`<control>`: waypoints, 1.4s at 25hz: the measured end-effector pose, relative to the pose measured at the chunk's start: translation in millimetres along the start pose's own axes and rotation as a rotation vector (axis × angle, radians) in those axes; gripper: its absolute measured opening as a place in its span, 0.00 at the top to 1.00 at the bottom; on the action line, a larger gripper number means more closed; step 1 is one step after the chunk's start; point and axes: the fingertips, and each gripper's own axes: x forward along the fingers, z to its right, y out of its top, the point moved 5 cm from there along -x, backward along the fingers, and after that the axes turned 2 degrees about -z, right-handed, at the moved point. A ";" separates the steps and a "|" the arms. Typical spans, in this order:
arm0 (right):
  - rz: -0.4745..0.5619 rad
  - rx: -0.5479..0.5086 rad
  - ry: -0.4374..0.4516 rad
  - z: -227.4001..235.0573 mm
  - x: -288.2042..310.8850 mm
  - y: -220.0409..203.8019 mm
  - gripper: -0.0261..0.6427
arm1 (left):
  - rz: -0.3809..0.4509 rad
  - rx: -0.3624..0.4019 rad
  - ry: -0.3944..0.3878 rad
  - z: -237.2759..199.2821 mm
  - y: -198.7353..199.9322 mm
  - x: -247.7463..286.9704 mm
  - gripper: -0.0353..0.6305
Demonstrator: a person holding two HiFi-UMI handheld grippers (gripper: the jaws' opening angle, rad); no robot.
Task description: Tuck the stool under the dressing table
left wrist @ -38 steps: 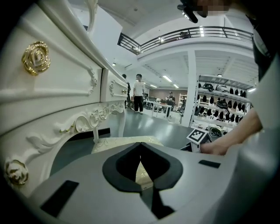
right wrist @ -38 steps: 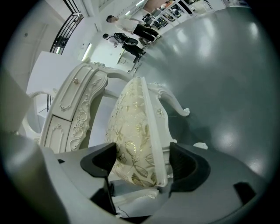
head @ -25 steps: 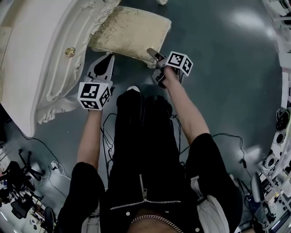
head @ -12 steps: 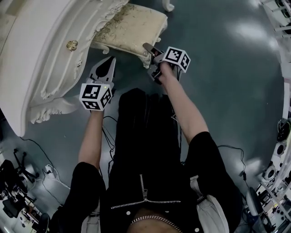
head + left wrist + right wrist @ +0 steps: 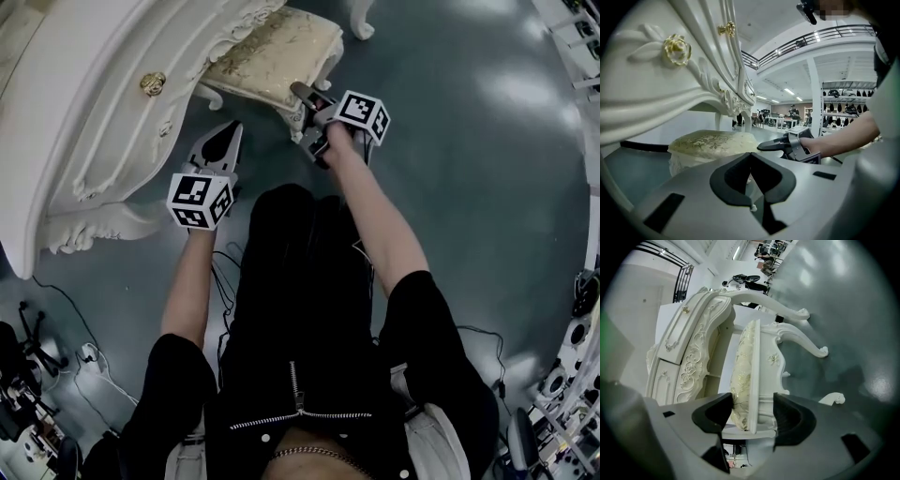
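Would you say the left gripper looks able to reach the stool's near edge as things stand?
Probably yes: the left gripper points at the stool, with only floor between them; the dressing table stands beside it, not across the way.

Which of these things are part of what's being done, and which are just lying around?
In the job: stool; dressing table; right hand-held gripper, jaws just closing on the stool's seat edge; left hand-held gripper, shut, empty.
Lying about: floor cables; equipment at the room's edge.

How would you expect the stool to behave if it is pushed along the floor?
The stool probably slides stiffly: its carved frame looks rigid. Its padded cushion likely gives under pressure. Slender curved legs might catch, tipping it.
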 end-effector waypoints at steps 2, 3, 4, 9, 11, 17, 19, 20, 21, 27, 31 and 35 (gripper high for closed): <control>-0.004 -0.003 0.016 -0.6 8.5 1.0 0.55 | -0.002 0.005 0.005 -1.7 -4.7 -0.2 0.91; -0.006 -0.007 0.022 -0.7 12.1 1.9 0.55 | -0.002 0.006 0.006 -2.5 -6.8 0.1 0.91; -0.009 -0.011 0.028 -0.6 15.5 2.8 0.55 | -0.002 0.006 0.007 -3.1 -9.1 0.5 0.91; -0.016 -0.026 0.042 -5.8 39.5 4.5 0.56 | -0.008 0.008 0.022 -9.5 -16.0 0.8 0.91; -0.025 -0.024 0.045 -7.8 49.0 5.0 0.56 | -0.010 0.006 0.022 -9.8 -17.1 0.8 0.91; -0.025 -0.029 0.059 -13.1 70.4 6.4 0.56 | -0.008 0.006 0.028 -12.5 -14.4 -0.5 0.91; -0.015 -0.033 0.061 -14.2 75.6 6.4 0.56 | -0.001 0.005 0.032 -13.6 -12.7 -1.3 0.91; -0.010 -0.034 0.061 -14.7 78.5 5.8 0.56 | 0.002 0.004 0.034 -14.5 -12.2 -2.3 0.91; -0.004 -0.033 0.062 -15.0 80.9 4.7 0.56 | 0.004 0.002 0.037 -15.4 -11.9 -3.5 0.91; 0.009 -0.029 0.085 -14.7 85.2 3.4 0.56 | 0.015 0.005 0.047 -16.9 -14.9 -9.7 0.91; 0.008 -0.030 0.127 -13.7 81.7 0.8 0.59 | 0.019 0.004 0.044 -14.7 -16.6 -9.7 0.91; -0.015 -0.314 0.022 -18.8 62.6 1.3 0.71 | 0.035 0.000 0.031 -7.7 -10.8 -7.8 0.91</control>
